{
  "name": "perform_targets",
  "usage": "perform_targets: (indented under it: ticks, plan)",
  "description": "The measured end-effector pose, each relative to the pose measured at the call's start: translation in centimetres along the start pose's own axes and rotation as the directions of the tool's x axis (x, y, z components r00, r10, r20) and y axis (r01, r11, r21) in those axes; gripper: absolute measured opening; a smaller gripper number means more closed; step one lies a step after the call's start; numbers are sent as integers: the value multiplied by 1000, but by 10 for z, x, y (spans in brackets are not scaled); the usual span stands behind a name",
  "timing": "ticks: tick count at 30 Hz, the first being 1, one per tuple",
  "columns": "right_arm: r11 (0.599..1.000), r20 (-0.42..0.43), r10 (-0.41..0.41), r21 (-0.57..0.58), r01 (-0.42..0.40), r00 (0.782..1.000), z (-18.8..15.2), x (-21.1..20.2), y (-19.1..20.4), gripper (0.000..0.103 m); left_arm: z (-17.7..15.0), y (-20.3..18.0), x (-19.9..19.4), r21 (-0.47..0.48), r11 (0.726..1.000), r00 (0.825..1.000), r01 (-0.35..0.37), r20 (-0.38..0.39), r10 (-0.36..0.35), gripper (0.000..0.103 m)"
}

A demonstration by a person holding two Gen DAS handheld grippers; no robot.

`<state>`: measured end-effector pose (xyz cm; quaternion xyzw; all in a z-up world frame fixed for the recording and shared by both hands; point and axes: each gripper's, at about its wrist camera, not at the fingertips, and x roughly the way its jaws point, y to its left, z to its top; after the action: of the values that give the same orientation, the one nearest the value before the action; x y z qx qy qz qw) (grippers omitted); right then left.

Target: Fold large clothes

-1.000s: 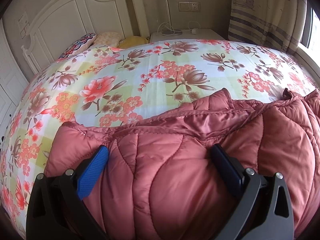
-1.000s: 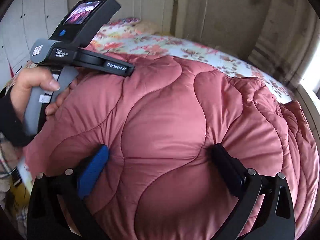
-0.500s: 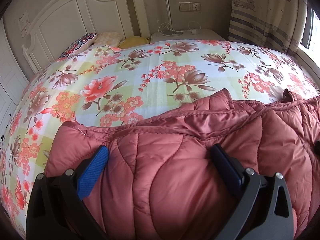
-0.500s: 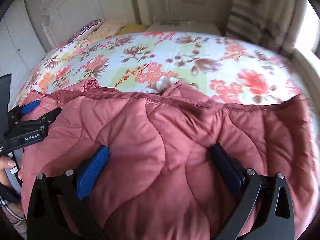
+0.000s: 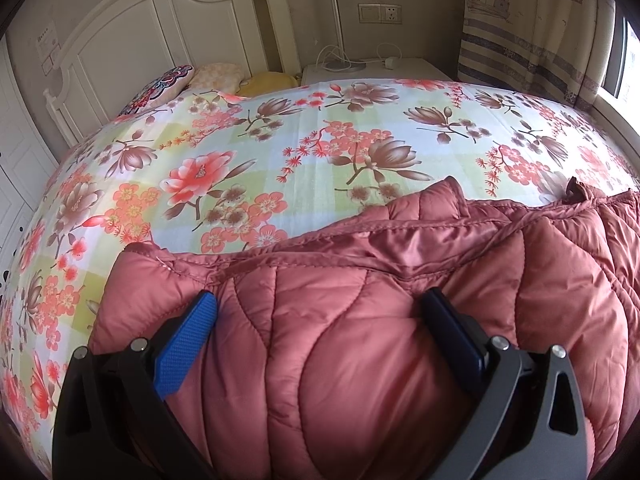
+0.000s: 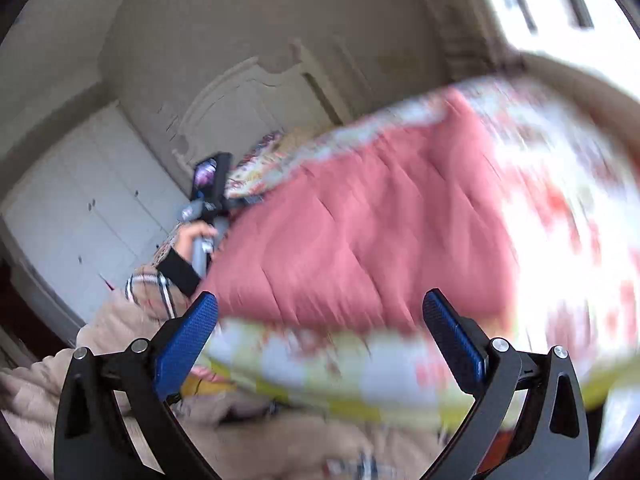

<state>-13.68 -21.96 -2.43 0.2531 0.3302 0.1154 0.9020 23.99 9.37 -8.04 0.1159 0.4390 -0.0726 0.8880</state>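
A quilted dusty-red padded jacket [image 5: 360, 340] lies folded on the floral bedspread [image 5: 248, 160], its stitched edge running across the middle of the left wrist view. My left gripper [image 5: 320, 300] rests low over the jacket, open, its blue fingers [image 5: 188, 336] spread wide with the padding bulging between them. The right wrist view is motion-blurred. There the jacket [image 6: 360, 232] lies further off on the bed, and my right gripper [image 6: 320, 300] hangs open in front of the bed's near edge, holding nothing. A hand [image 6: 192, 240] holds the left gripper's handle [image 6: 212, 200] at the jacket's left side.
White headboard [image 5: 140, 40] and pillows [image 5: 172, 84] stand at the far end of the bed, a nightstand [image 5: 372, 68] with cables beside them. A striped curtain [image 5: 532, 20] hangs at the right. The person's beige sleeve [image 6: 120, 340] fills the lower left of the right wrist view.
My right gripper has lifted off the jacket and swung back and away past the bed's near edge. The left gripper has stayed in place on the jacket.
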Motion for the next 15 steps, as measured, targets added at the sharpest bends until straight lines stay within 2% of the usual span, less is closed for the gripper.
perform_targets:
  ticks: [4,6,10,12,13,15]
  plan:
    - [987,-19,5,159,-2,1000,-18,9,-36,97,0,0,0,0,1000,1000,-1,2,1,101]
    - [977,16,41,209,-44,999,-18,15,-43,95,0,0,0,1,1000,1000,-1,1,1,101]
    - [980,10,44,195,-45,999,-10,36,-33,94,0,1,1,-1,1000,1000,2,-2,-2,101]
    - [987,12,-47,157,44,999,-3,46,-16,95,0,1,2,-2,1000,1000,0,-7,0,101]
    - [992,8,-50,116,49,999,5,56,-6,94,0,1,2,-4,1000,1000,1,-8,-1,101]
    - [985,4,-88,150,87,996,15,71,2,95,0,0,2,-6,1000,1000,-1,-9,1,101]
